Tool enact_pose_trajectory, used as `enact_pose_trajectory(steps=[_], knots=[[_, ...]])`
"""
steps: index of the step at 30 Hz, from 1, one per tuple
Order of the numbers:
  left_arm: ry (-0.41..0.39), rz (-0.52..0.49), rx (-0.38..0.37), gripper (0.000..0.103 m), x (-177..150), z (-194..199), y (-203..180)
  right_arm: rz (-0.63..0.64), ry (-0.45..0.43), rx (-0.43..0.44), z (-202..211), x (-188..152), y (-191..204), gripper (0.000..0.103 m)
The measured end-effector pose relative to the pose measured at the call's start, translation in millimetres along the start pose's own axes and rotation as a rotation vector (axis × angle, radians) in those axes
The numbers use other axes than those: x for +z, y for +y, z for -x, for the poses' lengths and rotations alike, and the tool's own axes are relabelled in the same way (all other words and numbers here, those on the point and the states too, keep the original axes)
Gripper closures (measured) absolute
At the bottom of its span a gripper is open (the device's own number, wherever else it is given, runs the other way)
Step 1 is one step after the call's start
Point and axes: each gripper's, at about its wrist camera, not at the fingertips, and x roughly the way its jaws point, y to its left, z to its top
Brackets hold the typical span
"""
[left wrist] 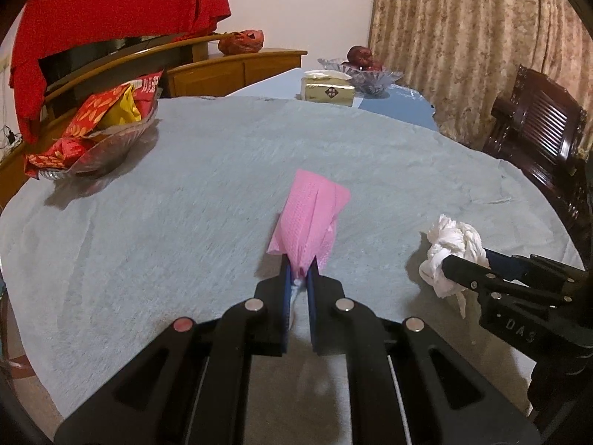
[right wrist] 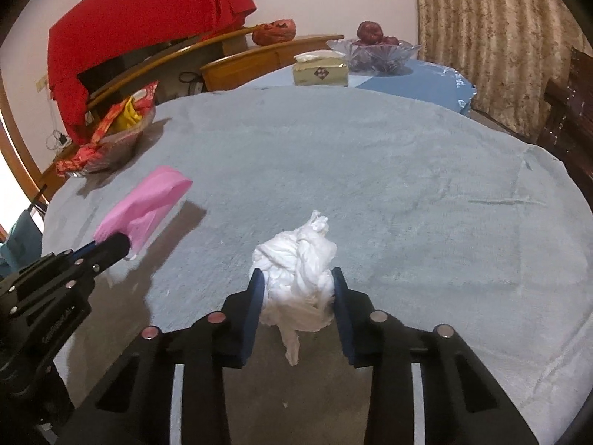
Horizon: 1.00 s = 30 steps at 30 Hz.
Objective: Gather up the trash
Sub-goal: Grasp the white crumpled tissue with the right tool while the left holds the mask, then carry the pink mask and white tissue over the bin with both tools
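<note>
My left gripper (left wrist: 301,267) is shut on a pink folded napkin (left wrist: 309,218) and holds it above the grey-blue tablecloth (left wrist: 185,193); the napkin also shows in the right wrist view (right wrist: 148,204). My right gripper (right wrist: 298,282) is shut on a crumpled white tissue wad (right wrist: 296,263), held over the near part of the table. The wad and the right gripper's fingers (left wrist: 467,270) show at the right of the left wrist view. The left gripper (right wrist: 111,246) shows at the left of the right wrist view.
A glass bowl of red and yellow snack packets (left wrist: 100,137) stands at the table's far left. A tissue box (left wrist: 328,91) and a glass fruit bowl (left wrist: 367,74) stand at the far end. A dark wooden chair (left wrist: 537,129) is at the right, a wooden sideboard (left wrist: 237,66) behind.
</note>
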Motion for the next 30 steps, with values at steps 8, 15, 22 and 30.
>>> enact_pose_trajectory(steps=[8, 15, 22, 30], knots=[[-0.026, -0.025, -0.043, 0.096, 4.5, 21.4, -26.5, -0.028, -0.047, -0.015, 37.0, -0.5, -19.7, 0.067], [-0.044, -0.06, -0.103, 0.096, 7.4, 41.8, -60.3, -0.03, -0.099, -0.03, 75.7, -0.1, -36.5, 0.068], [-0.076, -0.098, -0.159, 0.096, 11.0, 66.8, -98.8, -0.037, -0.155, -0.033, 115.3, -3.5, -51.6, 0.07], [-0.094, -0.146, -0.217, 0.096, 9.1, 89.9, -141.0, -0.063, -0.214, -0.051, 162.9, -15.6, -77.6, 0.07]])
